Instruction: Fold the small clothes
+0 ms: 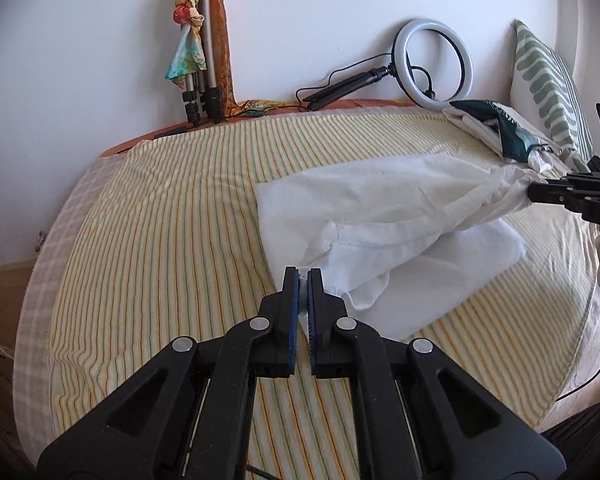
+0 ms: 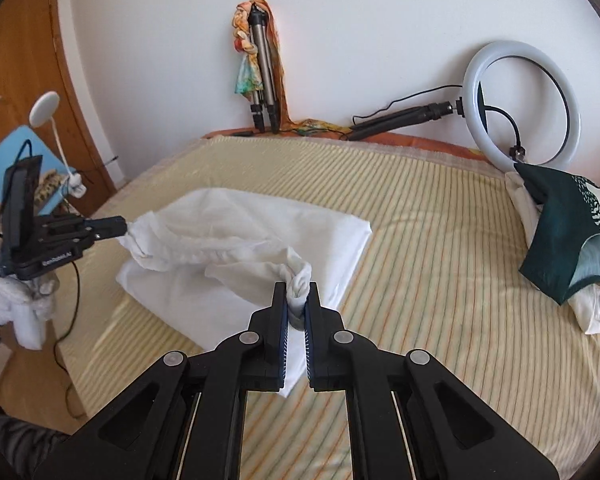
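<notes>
Left gripper (image 1: 303,276): pressed together on a thin corner of the white garment (image 1: 384,208), near the middle of the bed.
Right gripper (image 2: 296,294): pinching a bunched, twisted edge of the same garment (image 2: 236,220); in the left wrist view it (image 1: 534,191) enters from the far right.
Garment: white cloth held between both grippers, partly lifted and sagging, its lower layer lying flat on the striped bedsheet (image 1: 172,240).
Around: folded pile with a dark green patterned cloth (image 2: 568,240) on top at the right side of the bed; green-and-white pillow (image 1: 548,80) against the wall behind it.
Far edge: ring light (image 2: 522,104) with its black stand lying flat, and a folded tripod (image 2: 264,80) draped with a colourful scarf, leaning on the white wall.
Open room: wide stretch of bare sheet to the left and near side of the garment.
Writing: "DAS" readable on the right gripper's body; small lettering on the left gripper's side too blurred to read.
</notes>
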Tool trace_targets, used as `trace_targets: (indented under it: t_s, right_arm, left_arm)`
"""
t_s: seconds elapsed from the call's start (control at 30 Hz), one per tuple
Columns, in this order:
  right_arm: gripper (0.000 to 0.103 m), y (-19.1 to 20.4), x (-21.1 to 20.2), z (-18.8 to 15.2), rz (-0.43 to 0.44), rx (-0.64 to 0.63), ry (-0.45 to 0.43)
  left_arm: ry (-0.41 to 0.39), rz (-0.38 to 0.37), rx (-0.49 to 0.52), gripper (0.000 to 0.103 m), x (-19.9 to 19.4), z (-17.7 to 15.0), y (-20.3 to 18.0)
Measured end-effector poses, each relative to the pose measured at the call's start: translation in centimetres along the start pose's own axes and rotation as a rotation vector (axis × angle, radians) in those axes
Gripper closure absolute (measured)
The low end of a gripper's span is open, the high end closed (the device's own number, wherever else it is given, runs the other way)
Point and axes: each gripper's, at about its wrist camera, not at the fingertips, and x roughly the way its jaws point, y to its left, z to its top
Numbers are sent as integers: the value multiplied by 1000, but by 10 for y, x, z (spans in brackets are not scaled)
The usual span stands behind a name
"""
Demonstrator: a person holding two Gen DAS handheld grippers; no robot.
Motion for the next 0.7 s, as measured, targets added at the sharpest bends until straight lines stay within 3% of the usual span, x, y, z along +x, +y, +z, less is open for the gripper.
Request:
trace_targets:
  t_s: [0.13,0.3,0.37,0.43,0.57,0.7]
  right_arm:
    - [93,9,-14,-20,-11,-48,-12]
    - [93,-3,-32,-33,24,55,-22]
    - [90,-14,-29,-31,54,154,11]
    - [78,-25,-20,-28,73,266,53]
    - [76,-49,-10,-32,226,541,69]
    - [68,-67,2,-41,339,772,87]
  left_arm:
    - [3,-21,-5,101,-14,-17,5]
    - [-14,-86,-129,98,-39,-25,29]
    - [7,-146,-257,87,-36,-21,48]
    - [50,-211,-389,67,-27,-20,65]
    - [141,-296,-554,60,-5,-24,80]
    - [202,-323,-611,60,12,-31,79]
